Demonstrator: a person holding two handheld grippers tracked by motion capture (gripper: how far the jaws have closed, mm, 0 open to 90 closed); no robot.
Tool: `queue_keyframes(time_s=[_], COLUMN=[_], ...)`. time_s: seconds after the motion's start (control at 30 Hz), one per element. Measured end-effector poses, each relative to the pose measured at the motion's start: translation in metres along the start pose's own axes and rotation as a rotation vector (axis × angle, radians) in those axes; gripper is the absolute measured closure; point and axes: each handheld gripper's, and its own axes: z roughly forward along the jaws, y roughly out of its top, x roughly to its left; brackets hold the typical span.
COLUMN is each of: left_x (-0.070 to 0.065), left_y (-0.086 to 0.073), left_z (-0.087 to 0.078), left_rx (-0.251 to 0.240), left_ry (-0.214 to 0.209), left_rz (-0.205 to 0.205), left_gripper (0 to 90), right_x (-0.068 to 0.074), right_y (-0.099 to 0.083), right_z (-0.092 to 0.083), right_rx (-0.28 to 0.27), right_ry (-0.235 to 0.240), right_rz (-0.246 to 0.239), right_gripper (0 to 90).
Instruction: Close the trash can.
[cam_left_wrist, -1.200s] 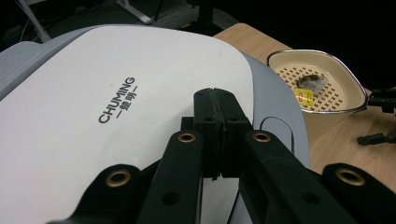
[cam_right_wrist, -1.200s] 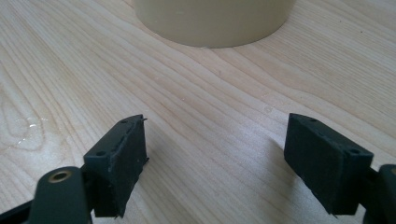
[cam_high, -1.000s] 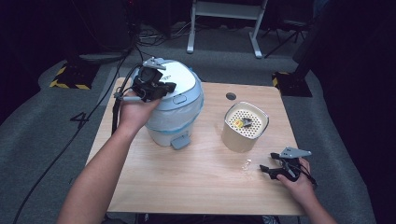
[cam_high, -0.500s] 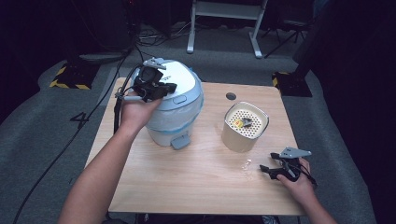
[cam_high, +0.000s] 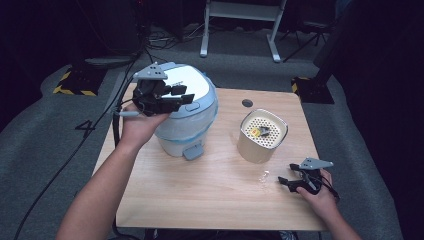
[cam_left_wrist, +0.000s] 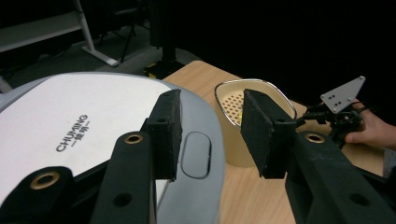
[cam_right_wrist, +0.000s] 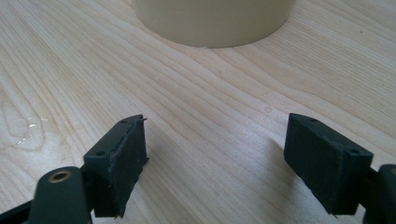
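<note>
A rice cooker (cam_high: 192, 117) with a white lid and pale blue body stands on the left half of the wooden table (cam_high: 210, 200). My left gripper (cam_high: 186, 96) hovers open just above the lid (cam_left_wrist: 70, 116), and its jaws straddle the oval release button (cam_left_wrist: 196, 154) without holding anything. A cream container (cam_high: 261, 136) with a perforated insert and a small yellow item inside stands right of the cooker. My right gripper (cam_high: 285, 182) rests low on the table near the front right corner. It is open and points at the container's base (cam_right_wrist: 215, 18).
A small wet patch (cam_high: 263, 176) lies on the wood between the container and my right gripper. A dark round hole (cam_high: 247, 103) sits near the table's far edge. A cable (cam_high: 116, 131) trails off the left edge. A metal stand (cam_high: 240, 25) is on the floor behind.
</note>
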Motion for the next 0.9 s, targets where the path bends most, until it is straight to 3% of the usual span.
queue_keyframes(time_s=[0.43,0.9], left_x=[-0.025,-0.030], left_y=[-0.033,-0.081], left_z=[-0.014,-0.010], left_rx=[0.013,0.031], left_ry=[-0.032,-0.037], left_rz=[0.018,-0.002], left_gripper=[58.0,58.2], right_x=[0.000,-0.001], right_y=[0.000,0.001], right_z=[0.000,0.001], right_rx=[0.000,0.000], right_ry=[0.004,0.006], right_rz=[-0.003,-0.005], right_gripper=[21.3,21.3])
